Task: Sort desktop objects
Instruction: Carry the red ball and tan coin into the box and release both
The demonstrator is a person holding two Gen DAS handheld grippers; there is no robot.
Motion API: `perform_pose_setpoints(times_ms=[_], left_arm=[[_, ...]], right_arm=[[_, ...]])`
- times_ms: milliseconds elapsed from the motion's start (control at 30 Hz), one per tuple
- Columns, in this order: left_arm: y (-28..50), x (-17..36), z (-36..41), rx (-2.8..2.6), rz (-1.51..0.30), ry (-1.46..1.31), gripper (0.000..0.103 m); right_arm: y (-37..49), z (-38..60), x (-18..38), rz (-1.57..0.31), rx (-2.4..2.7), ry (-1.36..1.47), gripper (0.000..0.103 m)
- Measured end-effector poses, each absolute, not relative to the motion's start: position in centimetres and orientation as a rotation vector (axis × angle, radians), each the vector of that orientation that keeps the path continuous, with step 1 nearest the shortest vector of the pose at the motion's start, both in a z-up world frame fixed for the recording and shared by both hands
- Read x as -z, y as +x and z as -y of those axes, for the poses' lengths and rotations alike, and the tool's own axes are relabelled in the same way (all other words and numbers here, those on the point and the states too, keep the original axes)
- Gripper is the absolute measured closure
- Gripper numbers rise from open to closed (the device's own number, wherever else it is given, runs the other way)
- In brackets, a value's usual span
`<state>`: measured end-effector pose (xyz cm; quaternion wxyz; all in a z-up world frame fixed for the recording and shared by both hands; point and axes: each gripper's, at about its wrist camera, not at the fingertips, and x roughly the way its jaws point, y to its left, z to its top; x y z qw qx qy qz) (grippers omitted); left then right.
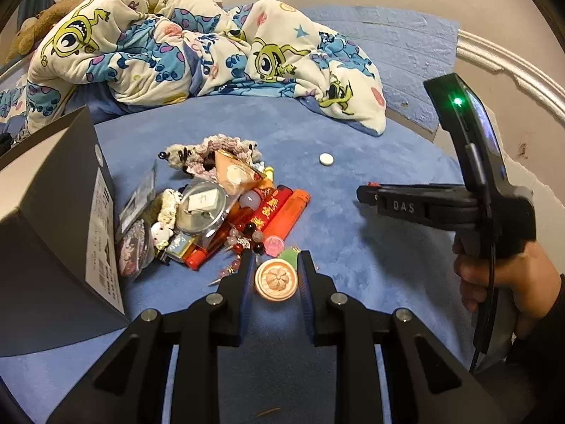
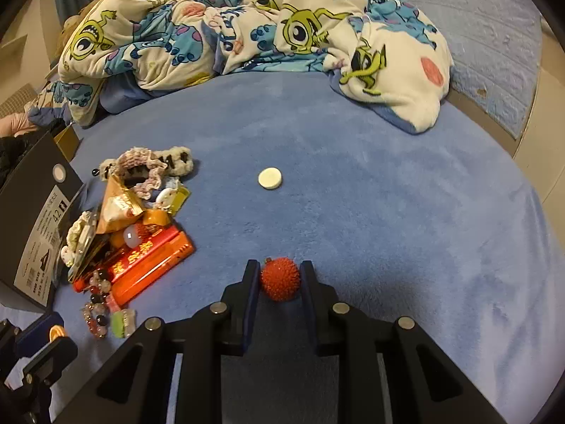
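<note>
Between the fingers of my left gripper (image 1: 276, 265) sits a round carved wooden disc (image 1: 276, 280), lying flat on the blue bedspread (image 1: 353, 247); the jaws stand on either side of it, but I cannot tell whether the pads press it. At ten o'clock from the disc lies the heap of trinkets (image 1: 219, 212): orange lighters, beads, a clear round lid, crocheted scrunchies. At nine o'clock of the heap stands a dark shoebox (image 1: 53, 212). A white round tablet (image 1: 326, 159) lies alone at one o'clock from the disc, well apart. My right gripper (image 2: 279, 275) is clamped on a red spiky ball (image 2: 280, 279), held just above the bedspread. A cartoon-print quilt (image 2: 247, 28) is bunched up at twelve o'clock.
</note>
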<state>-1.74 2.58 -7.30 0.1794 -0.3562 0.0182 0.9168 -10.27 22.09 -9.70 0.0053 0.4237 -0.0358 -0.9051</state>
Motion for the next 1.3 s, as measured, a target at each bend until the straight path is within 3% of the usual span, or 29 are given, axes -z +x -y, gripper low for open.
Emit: perform_pose_setpoints(times_ms=[733, 1300], left_arm=[[-3.7, -1.2, 2.6, -2.74, 0.012, -0.969, 0.079], [-1.7, -5.3, 16.7, -2.945, 0.152, -1.011, 0.079]], right_arm=[[-8.5, -15.7, 3.3, 0.099, 2.801, 1.283, 0.08], [-7.9, -2.1, -2.1, 0.057, 2.669, 1.135, 0.08]])
